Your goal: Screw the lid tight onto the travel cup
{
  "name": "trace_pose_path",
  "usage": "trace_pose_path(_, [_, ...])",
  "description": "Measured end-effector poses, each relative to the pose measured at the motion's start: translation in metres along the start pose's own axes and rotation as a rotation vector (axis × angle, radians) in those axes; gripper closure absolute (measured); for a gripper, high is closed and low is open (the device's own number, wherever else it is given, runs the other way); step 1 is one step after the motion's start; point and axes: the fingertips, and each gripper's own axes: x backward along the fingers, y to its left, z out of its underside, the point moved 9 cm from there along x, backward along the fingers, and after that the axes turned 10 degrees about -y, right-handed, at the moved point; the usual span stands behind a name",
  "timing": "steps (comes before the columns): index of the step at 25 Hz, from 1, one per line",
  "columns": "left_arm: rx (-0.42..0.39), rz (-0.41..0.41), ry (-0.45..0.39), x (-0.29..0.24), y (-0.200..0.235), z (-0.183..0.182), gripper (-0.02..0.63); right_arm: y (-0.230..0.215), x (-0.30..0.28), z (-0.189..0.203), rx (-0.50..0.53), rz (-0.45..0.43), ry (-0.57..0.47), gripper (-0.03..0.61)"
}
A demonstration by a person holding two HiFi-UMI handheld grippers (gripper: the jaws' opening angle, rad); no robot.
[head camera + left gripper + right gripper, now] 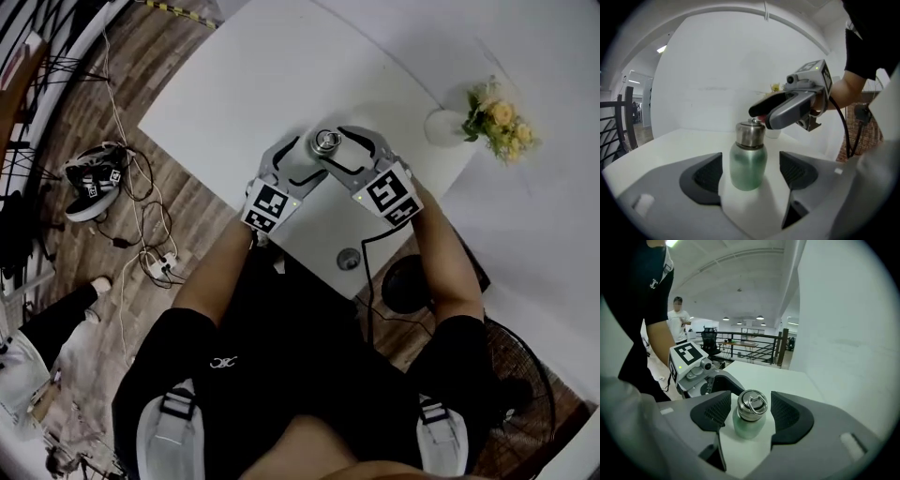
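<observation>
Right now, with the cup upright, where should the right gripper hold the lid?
Grip the lid on its round steel side wall, below the top ring, coming from above at a slant: the right gripper has open jaws flanking it, and the cup stands upright.

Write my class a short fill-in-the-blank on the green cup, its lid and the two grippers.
The pale green metal travel cup stands upright on the white ____.
Its silver steel lid has a small ____ on top.
The left gripper has open jaws flanking the cup's body; the right gripper has open jaws flanking its ____.
Missing words: table, ring, lid.
</observation>
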Motion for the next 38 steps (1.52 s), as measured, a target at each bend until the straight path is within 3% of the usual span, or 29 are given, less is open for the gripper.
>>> trace_pose_path(5, [0.047, -0.009, 0.001, -0.015, 0.005, 0.015, 0.198, -0.009, -0.017, 0.003, 0.116, -0.182, 0.100, 0.322])
trace_pose_path(10, [0.052, 0.008, -0.007, -0.031, 0.011, 0.022, 0.195, -0.014, -0.036, 0.001, 0.297, -0.369, 0.281, 0.322])
trace_pose_path(14, [0.037, 0.046, 0.016, -0.041, 0.010, 0.027, 0.195, -0.015, -0.046, 0.001, 0.380, -0.482, 0.393, 0.321])
trace_pose_path(18, [-0.003, 0.062, 0.016, -0.045, 0.012, 0.028, 0.198, -0.009, -0.052, -0.002, 0.527, -0.576, 0.489, 0.314])
trace_pose_path(24, [-0.062, 0.201, 0.040, -0.050, 0.019, 0.027, 0.199, -0.004, -0.064, -0.008, 0.660, -0.669, 0.574, 0.305])
trace_pose_path(28, [-0.131, 0.307, 0.081, -0.054, 0.021, 0.023, 0.201, 0.001, -0.065, -0.008, 0.691, -0.747, 0.613, 0.310])
trace_pose_path(32, [-0.160, 0.331, 0.119, -0.053, 0.025, 0.023, 0.206, -0.002, -0.066, -0.008, 0.677, -0.763, 0.597, 0.310])
trace_pose_path(38, [-0.137, 0.314, 0.112, -0.052, 0.026, 0.024, 0.206, -0.014, -0.062, -0.003, 0.492, -0.686, 0.466, 0.310])
